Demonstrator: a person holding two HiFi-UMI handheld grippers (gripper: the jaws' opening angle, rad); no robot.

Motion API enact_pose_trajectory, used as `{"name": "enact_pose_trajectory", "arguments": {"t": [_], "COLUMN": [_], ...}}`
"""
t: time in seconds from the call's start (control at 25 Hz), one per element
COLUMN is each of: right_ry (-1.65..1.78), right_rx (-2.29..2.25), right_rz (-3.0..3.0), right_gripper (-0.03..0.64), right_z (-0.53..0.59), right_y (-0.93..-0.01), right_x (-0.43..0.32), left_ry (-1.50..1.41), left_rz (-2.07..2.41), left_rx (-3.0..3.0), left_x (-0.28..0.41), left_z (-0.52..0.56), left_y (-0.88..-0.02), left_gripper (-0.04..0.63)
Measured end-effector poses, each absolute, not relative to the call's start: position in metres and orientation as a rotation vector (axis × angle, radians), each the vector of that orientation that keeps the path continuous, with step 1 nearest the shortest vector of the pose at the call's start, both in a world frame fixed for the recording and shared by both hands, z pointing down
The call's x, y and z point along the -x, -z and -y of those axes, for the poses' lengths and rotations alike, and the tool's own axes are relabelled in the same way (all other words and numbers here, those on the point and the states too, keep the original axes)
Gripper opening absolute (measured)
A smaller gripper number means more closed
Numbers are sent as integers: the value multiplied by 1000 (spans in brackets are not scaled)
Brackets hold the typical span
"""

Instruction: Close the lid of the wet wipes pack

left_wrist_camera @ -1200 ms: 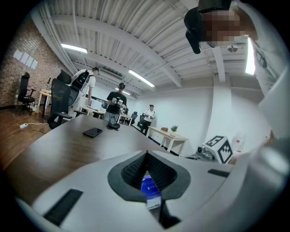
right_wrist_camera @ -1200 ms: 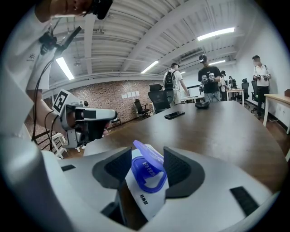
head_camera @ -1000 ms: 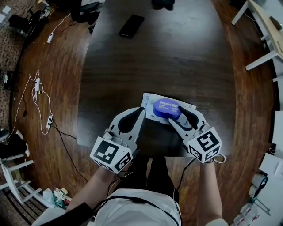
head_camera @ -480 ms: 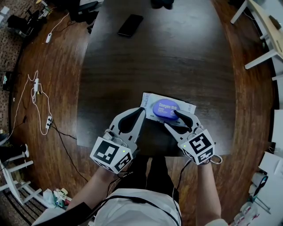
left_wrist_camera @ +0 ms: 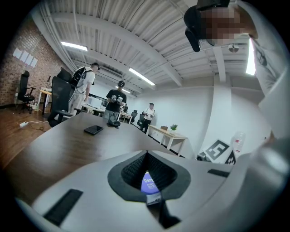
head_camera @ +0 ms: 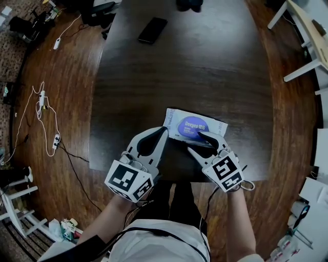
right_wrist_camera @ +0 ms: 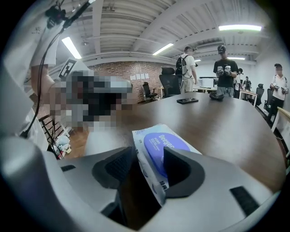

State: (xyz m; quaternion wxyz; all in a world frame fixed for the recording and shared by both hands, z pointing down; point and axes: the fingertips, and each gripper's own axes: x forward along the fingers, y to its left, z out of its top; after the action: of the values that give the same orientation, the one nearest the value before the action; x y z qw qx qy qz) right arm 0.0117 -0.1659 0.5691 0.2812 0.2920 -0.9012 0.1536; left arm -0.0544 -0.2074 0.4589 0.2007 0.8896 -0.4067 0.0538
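Observation:
The wet wipes pack [head_camera: 220,124] lies flat on the dark table [head_camera: 179,71] near its front edge, and its blue oval lid [head_camera: 192,124] lies down flat on top. My right gripper [head_camera: 196,142] is open at the pack's near edge: one finger [head_camera: 205,135] rests on the lid, the other sits just off the pack's front side. In the right gripper view the pack [right_wrist_camera: 149,136] and lid [right_wrist_camera: 158,142] run between the jaws of the right gripper [right_wrist_camera: 148,152]. My left gripper [head_camera: 165,129] is shut, its tip at the pack's left edge. The lid [left_wrist_camera: 147,181] shows through the left gripper's [left_wrist_camera: 147,153] hollow.
A black phone [head_camera: 152,29] lies far up the table and a dark object [head_camera: 189,4] sits at its far end. Cables and a power strip [head_camera: 46,117] trail on the wooden floor at left. White desk legs [head_camera: 302,30] stand at right. People stand beyond the table's far end.
The right gripper has drawn back towards me and lowered, one finger sliding along the lid. The lid, raised a second ago, now lies flat. The left gripper has not moved.

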Motion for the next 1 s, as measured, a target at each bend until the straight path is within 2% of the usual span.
{"name": "enact_pose_trajectory", "arguments": {"t": [0.72,1.0], "right_ry": [-389,-424], "right_rx": [-718,-917], "right_rz": [2342,2475], "right_gripper": [207,207], "right_z": [162,162], "right_y": [-589,-521], "right_x": [-8,-25], "left_ry": [-108,-91], "left_rz": [1181,1206], "left_rx": [-2505,-2545], "left_x": [64,66], "left_z": [199,197], "left_y": [-454,-400], "left_gripper": [2,2]}}
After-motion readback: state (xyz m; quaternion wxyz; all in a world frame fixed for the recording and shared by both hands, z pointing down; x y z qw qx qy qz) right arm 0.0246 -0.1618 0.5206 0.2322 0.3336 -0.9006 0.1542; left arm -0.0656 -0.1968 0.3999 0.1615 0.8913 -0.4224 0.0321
